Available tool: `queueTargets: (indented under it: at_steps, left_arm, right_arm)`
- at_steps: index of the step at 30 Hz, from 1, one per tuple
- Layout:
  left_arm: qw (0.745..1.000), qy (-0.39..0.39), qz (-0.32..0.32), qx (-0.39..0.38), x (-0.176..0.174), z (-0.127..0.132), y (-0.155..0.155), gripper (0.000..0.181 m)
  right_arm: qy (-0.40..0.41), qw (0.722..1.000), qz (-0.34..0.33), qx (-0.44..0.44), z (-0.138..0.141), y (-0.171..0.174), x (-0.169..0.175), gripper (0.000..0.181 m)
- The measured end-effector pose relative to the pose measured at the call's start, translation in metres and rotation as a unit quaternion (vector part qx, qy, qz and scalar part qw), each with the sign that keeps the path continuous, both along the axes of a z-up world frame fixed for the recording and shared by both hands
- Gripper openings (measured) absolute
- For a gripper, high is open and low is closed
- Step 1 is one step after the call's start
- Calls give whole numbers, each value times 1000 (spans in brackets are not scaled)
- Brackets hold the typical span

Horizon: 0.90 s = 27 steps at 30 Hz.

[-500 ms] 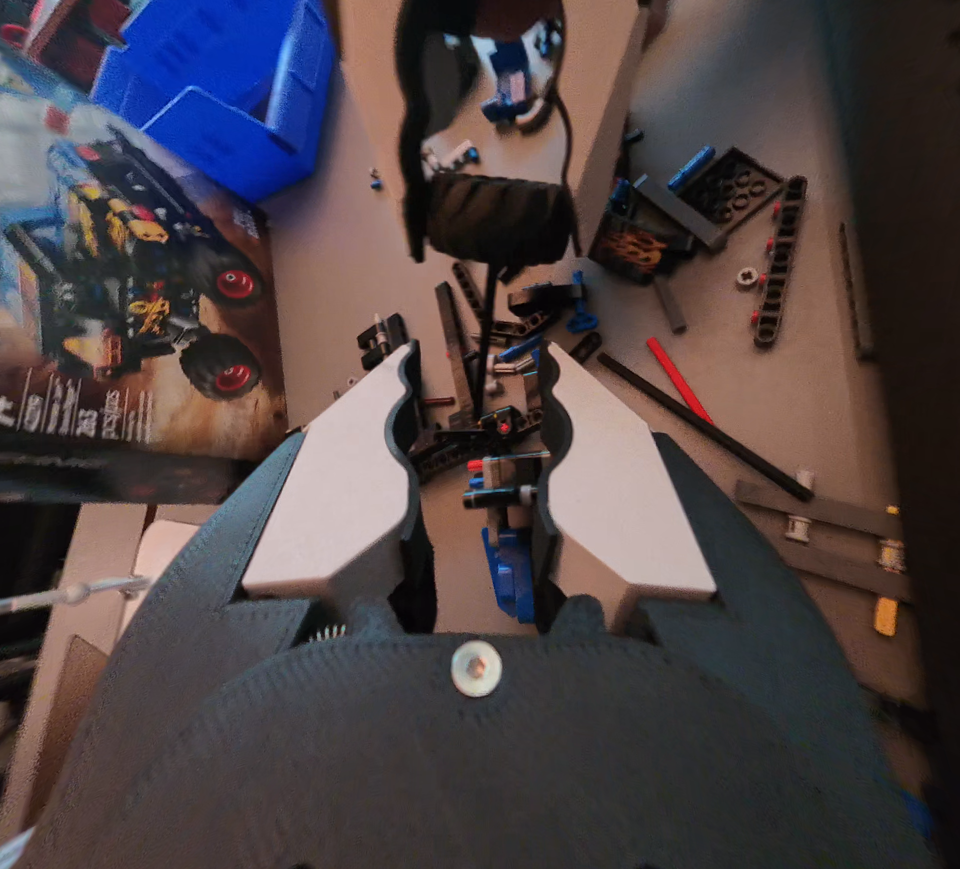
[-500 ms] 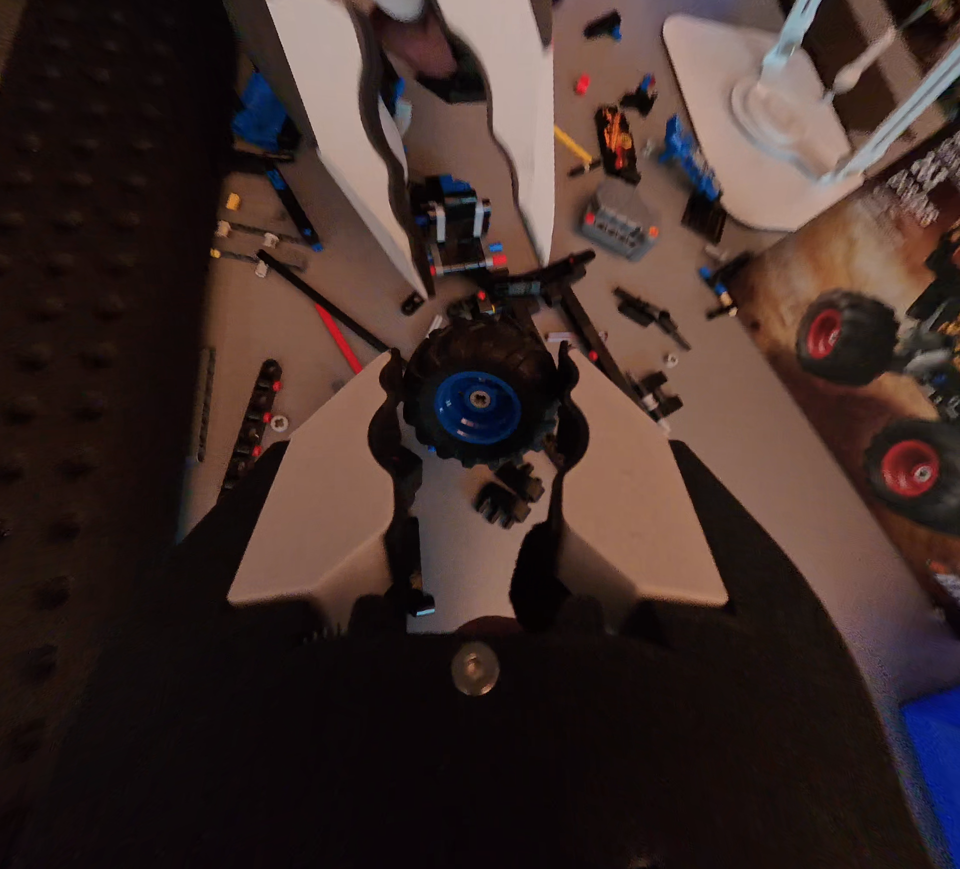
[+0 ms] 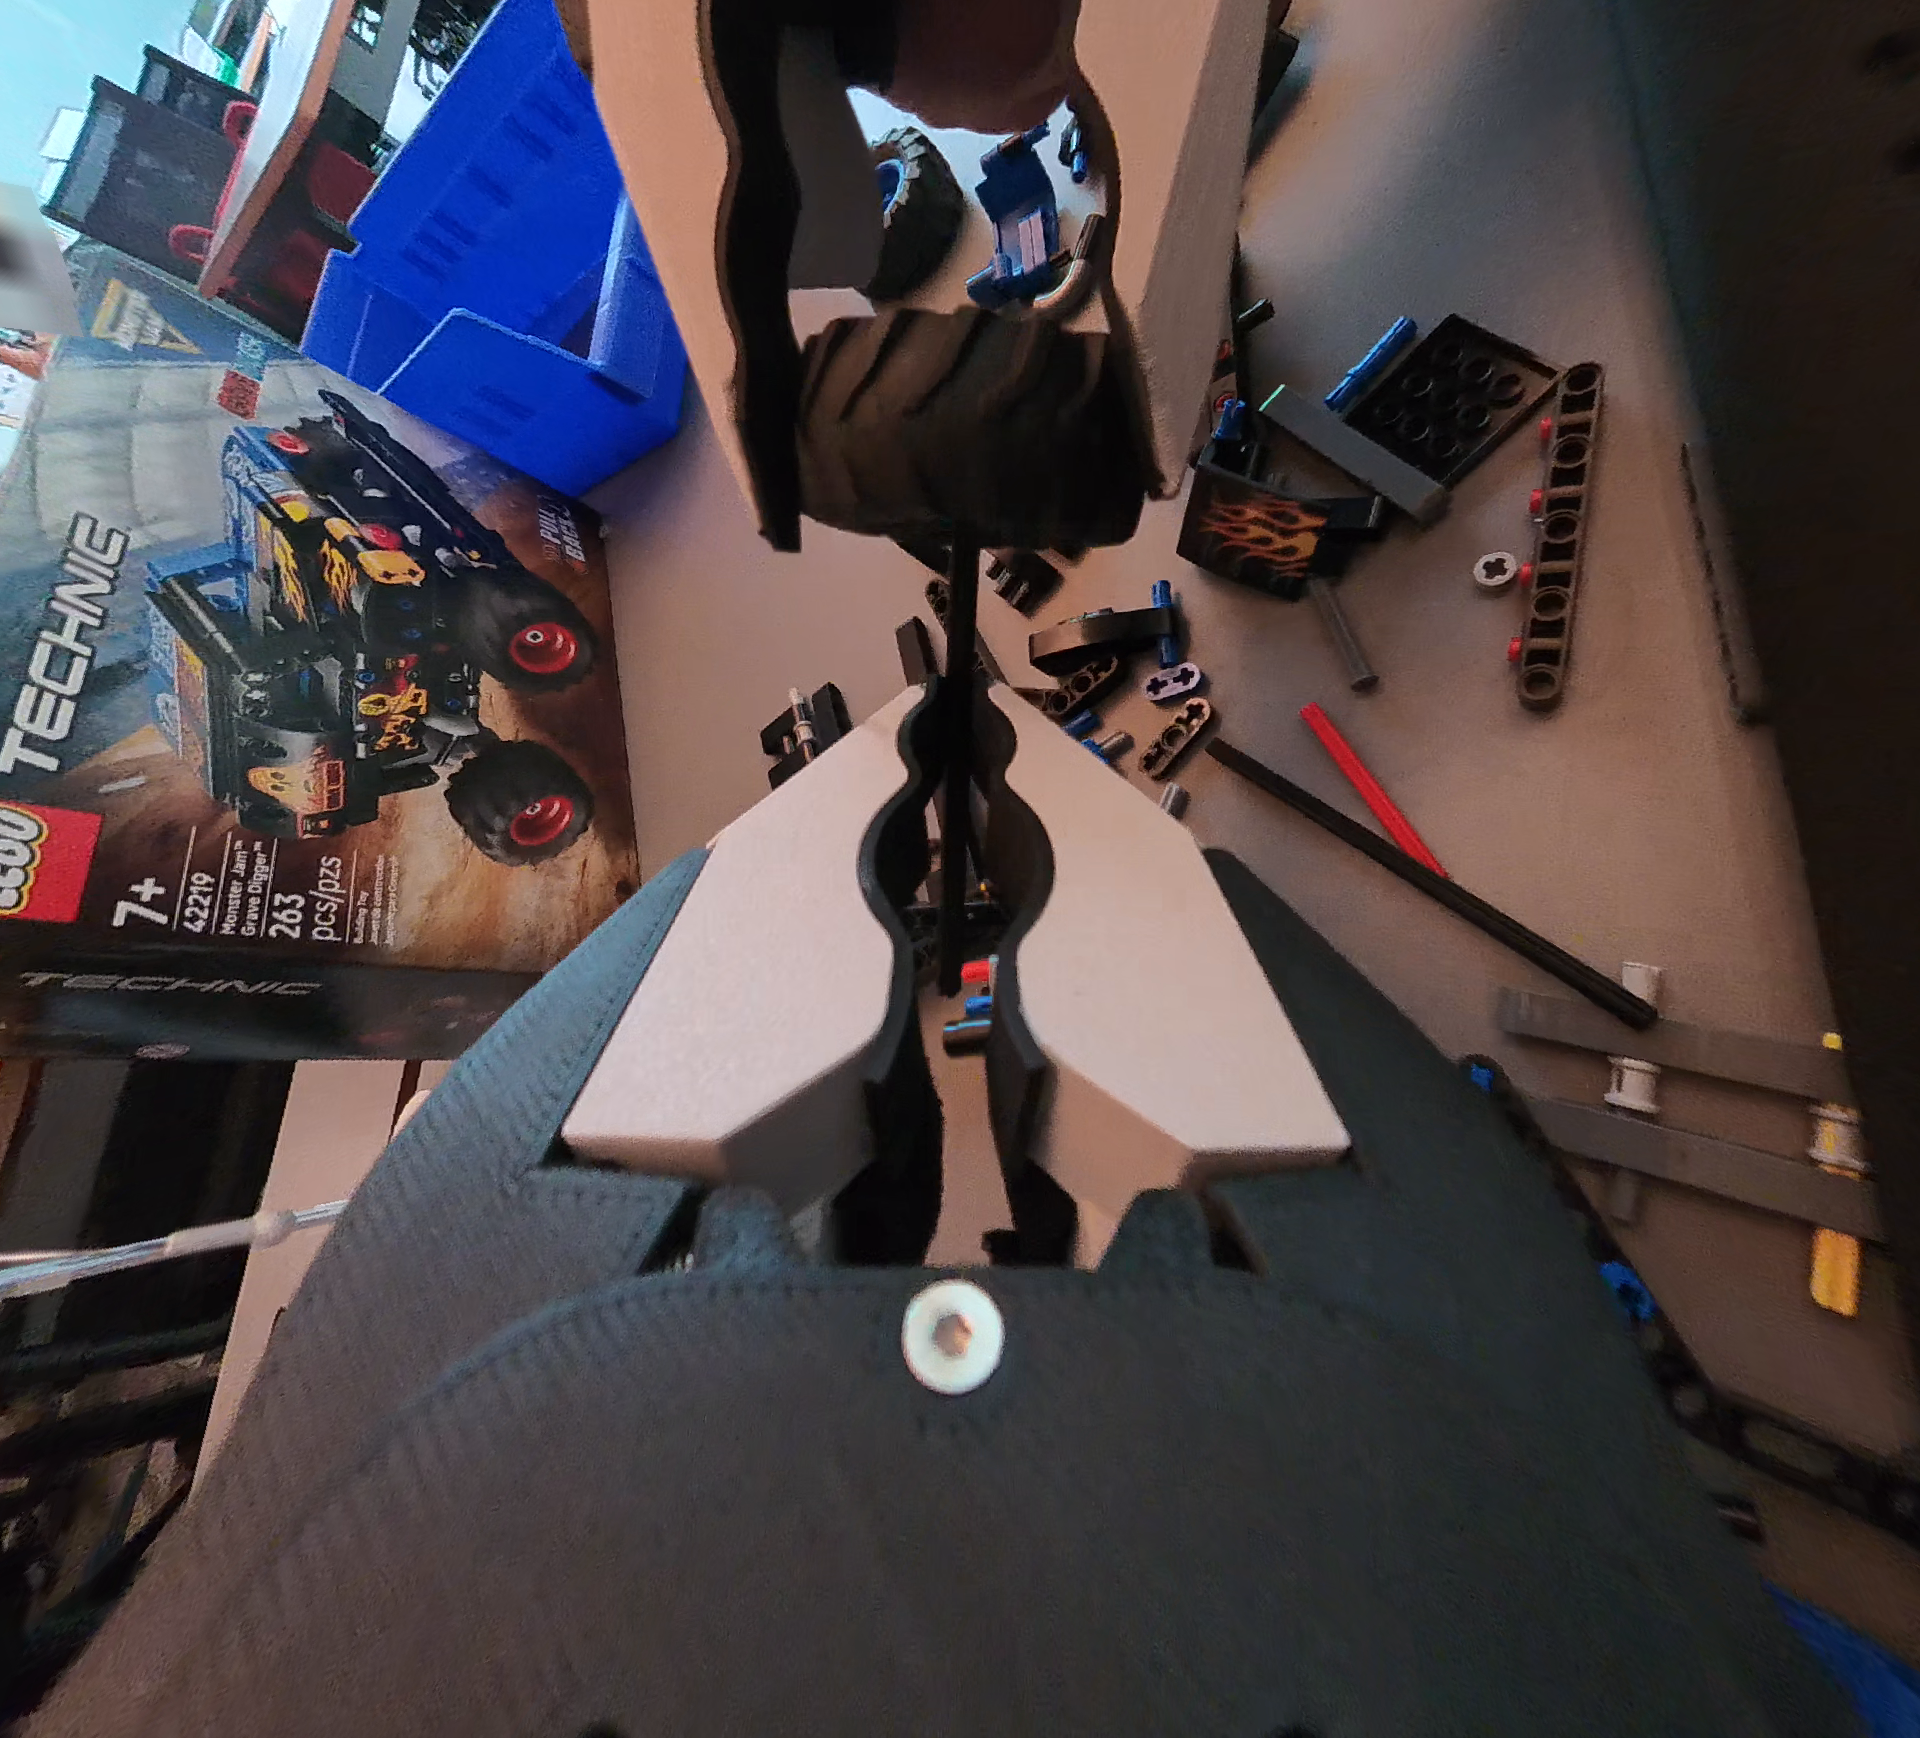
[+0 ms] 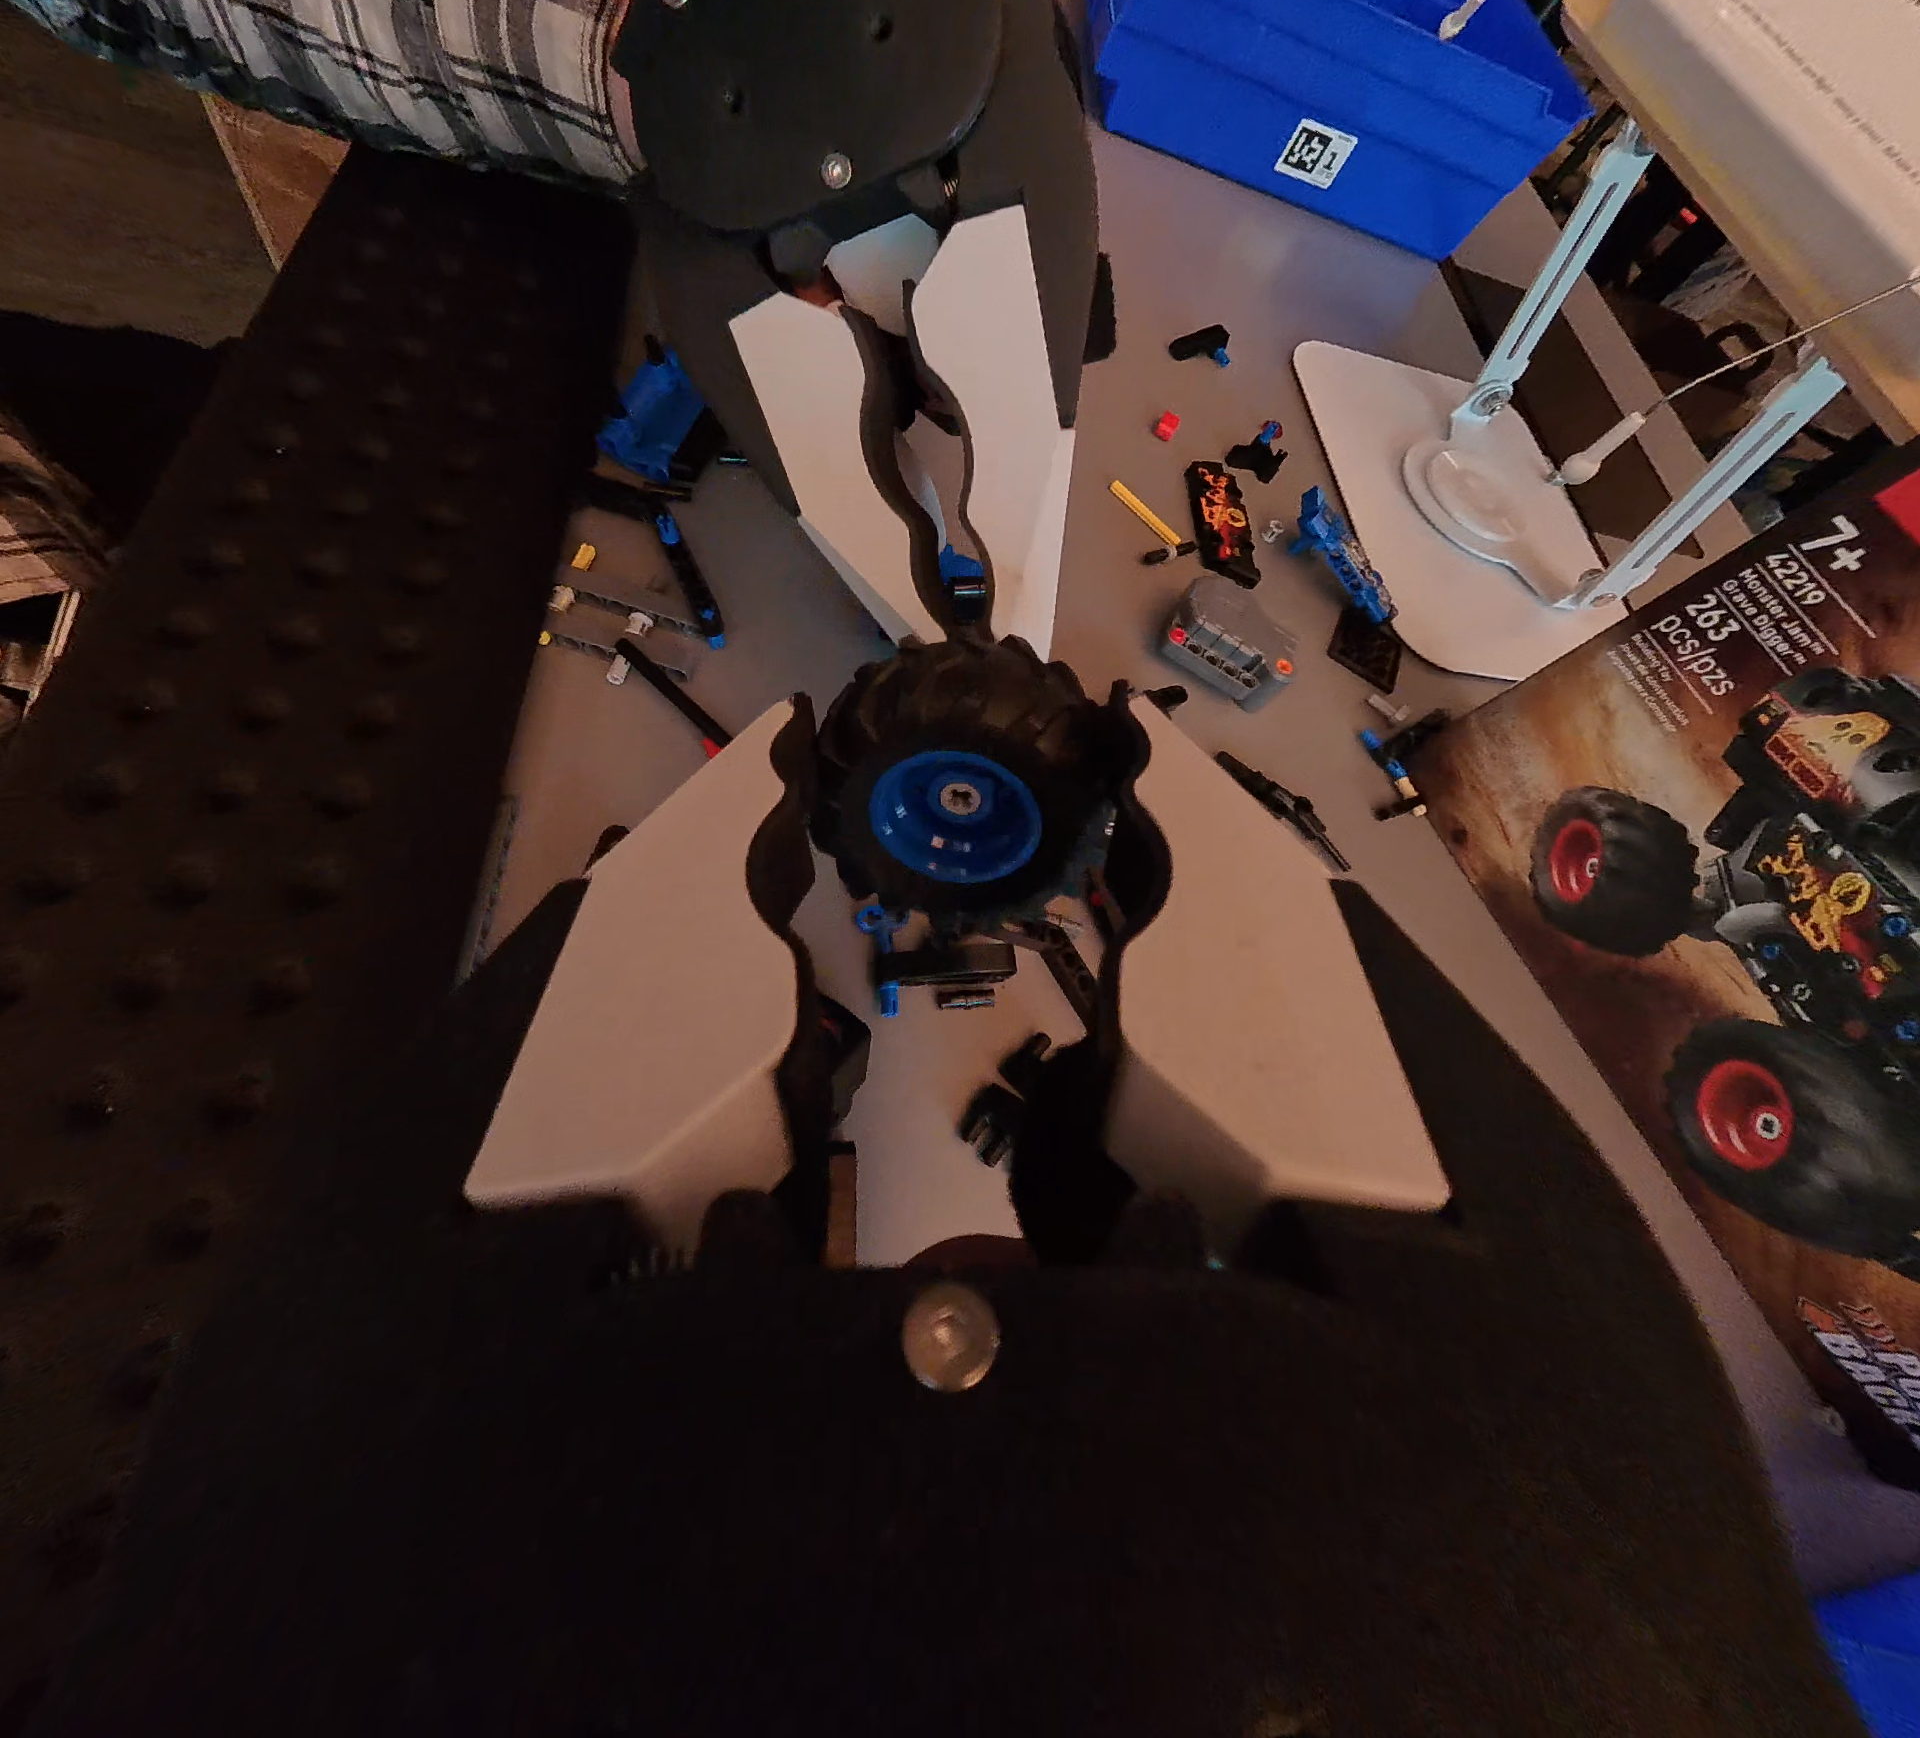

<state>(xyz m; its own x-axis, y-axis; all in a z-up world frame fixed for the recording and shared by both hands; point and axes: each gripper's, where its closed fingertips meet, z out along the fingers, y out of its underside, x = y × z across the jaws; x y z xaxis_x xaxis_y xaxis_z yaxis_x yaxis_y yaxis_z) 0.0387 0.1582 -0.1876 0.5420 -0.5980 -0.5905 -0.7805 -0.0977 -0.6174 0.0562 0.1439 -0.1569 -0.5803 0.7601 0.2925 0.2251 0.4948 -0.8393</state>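
The left gripper point(image 3: 951, 732) has its fingers nearly together around a thin black axle point(image 3: 958, 753) that runs up to a black tyre point(image 3: 966, 431). That tyre sits clamped between the fingers of the right gripper point(image 3: 961, 462), which comes in from above. On the grey table point(image 3: 1455, 234) lie scattered building parts: a red rod point(image 3: 1369, 786), a long black rod point(image 3: 1434, 888), a flame-printed piece point(image 3: 1262, 535). A toy box point(image 3: 291, 649) and a blue bin point(image 3: 499, 254) stand on the left.

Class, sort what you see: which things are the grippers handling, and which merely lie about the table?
Handled: black wheel, in right gripper; thin black axle, in left gripper.
Lying about: red rod, flame-printed panel, blue bin, toy box.
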Motion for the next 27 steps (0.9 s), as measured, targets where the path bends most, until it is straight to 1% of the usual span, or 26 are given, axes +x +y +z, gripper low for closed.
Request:
queueTargets:
  at_steps: [2,5,9,11,15,16,19,21,23,27]
  left_arm:
    - [1000,-5,-2,8,-1,4,-3,1]
    - [999,-28,-11,13,1,13,-9,1]
    - [999,-51,-17,7,1,14,-16,1]
    - [996,-86,-26,3,4,19,-20,2]
    - [994,-108,-22,-13,4,19,-21,1]
    - [994,-102,-18,-16,4,17,-20,0]
    - [994,-104,-17,-20,9,16,-20,2]
    - [997,-70,-5,-23,7,11,-19,2]
    - [998,-54,-2,-17,5,10,-18,1]
    - [997,-74,-12,-25,9,13,-21,2]
  right_arm:
    - [0,1000,-1,-5,0,2,1,54]
    - [14,999,9,-30,8,0,5,52]
    - [7,1000,9,-25,1,0,5,50]
    - [10,999,13,-30,4,-1,7,50]
    - [23,999,2,-41,6,1,6,50]
    - [27,999,-2,-30,5,1,5,50]
    - [-2,999,-27,34,-16,6,0,66]
    - [-5,998,-35,55,-19,5,-3,63]
    - [-3,997,-39,73,-20,6,-6,63]
    - [-2,995,-43,95,-25,4,-11,63]
